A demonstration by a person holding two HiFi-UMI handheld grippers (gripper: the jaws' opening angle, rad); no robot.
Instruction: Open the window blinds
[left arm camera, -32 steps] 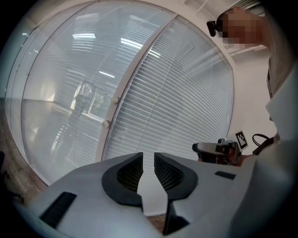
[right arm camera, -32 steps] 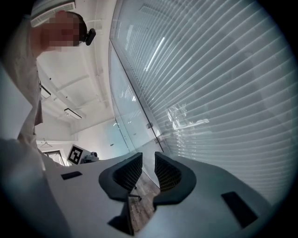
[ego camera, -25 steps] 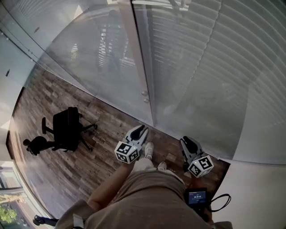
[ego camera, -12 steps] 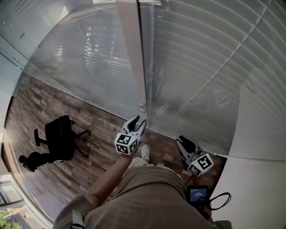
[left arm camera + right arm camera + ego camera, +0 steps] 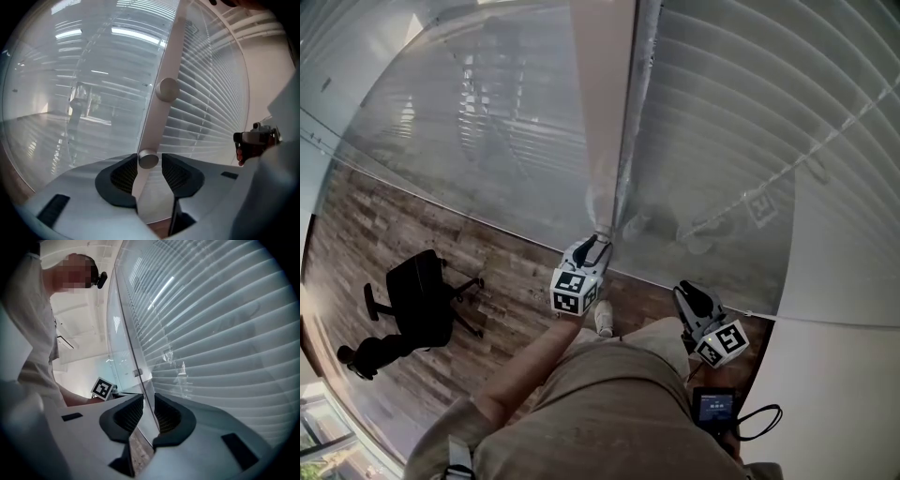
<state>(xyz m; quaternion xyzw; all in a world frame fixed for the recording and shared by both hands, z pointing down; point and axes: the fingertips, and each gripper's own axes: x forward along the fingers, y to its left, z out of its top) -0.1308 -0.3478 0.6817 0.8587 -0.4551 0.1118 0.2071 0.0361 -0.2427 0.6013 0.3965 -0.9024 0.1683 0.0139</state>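
White slatted blinds (image 5: 741, 112) hang shut behind a glass wall. A pale upright post (image 5: 605, 112) divides the glass. Two round metal knobs sit on this post (image 5: 164, 61), an upper knob (image 5: 167, 89) and a lower knob (image 5: 148, 160). My left gripper (image 5: 598, 242) is at the post and its jaws have just been opening. In the left gripper view the left gripper (image 5: 149, 164) is open, with the lower knob between its pads and a thin gap beside it. My right gripper (image 5: 682, 292) hangs lower right, near the blinds (image 5: 220, 333). The right gripper (image 5: 148, 408) is narrowly open and holds nothing.
A black office chair (image 5: 417, 305) stands on the wooden floor (image 5: 384, 234) at the left. A glass panel (image 5: 459, 122) runs left of the post. A white wall (image 5: 844, 375) closes the right side. A small screen device (image 5: 714, 406) with a cable hangs at my waist.
My left gripper has moved forward to the post and its jaws now stand wider, around the lower knob. The right gripper has shifted only slightly.
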